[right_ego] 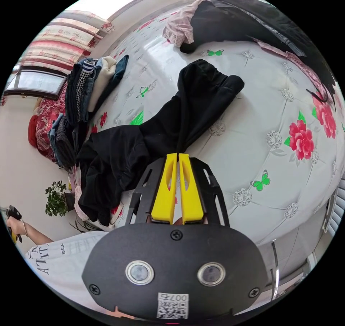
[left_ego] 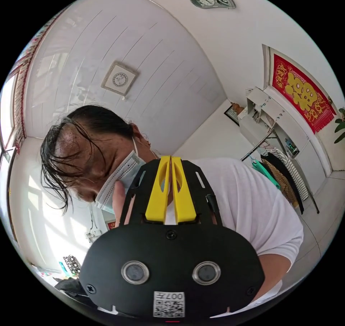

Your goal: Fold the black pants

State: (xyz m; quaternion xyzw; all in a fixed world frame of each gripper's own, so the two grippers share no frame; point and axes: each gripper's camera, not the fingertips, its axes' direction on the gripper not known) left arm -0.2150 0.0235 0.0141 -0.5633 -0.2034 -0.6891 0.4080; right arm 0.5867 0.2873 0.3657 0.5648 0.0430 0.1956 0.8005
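- The right gripper (right_ego: pixel 178 155) has its yellow jaws pressed together, tips just at the edge of the black pants (right_ego: pixel 158 135); whether any cloth is caught between them I cannot tell.
- From those tips the pants run toward 12 o'clock as one folded leg, and toward 9 o'clock as a rumpled heap spilling over the bed's edge.
- They lie on a white quilted bedspread (right_ego: pixel 258 124) printed with red flowers and green butterflies.
- At 10 o'clock a stack of folded clothes (right_ego: pixel 88 85) sits on the bed; at 12 o'clock lie more dark garments (right_ego: pixel 230 20).
- The left gripper (left_ego: pixel 171 159) is pressed together too, nothing between its jaws, pointing up at a person in a white T-shirt (left_ego: pixel 244 203).
- At 3 o'clock from it, a clothes rack (left_ego: pixel 284 175) holds hanging garments.
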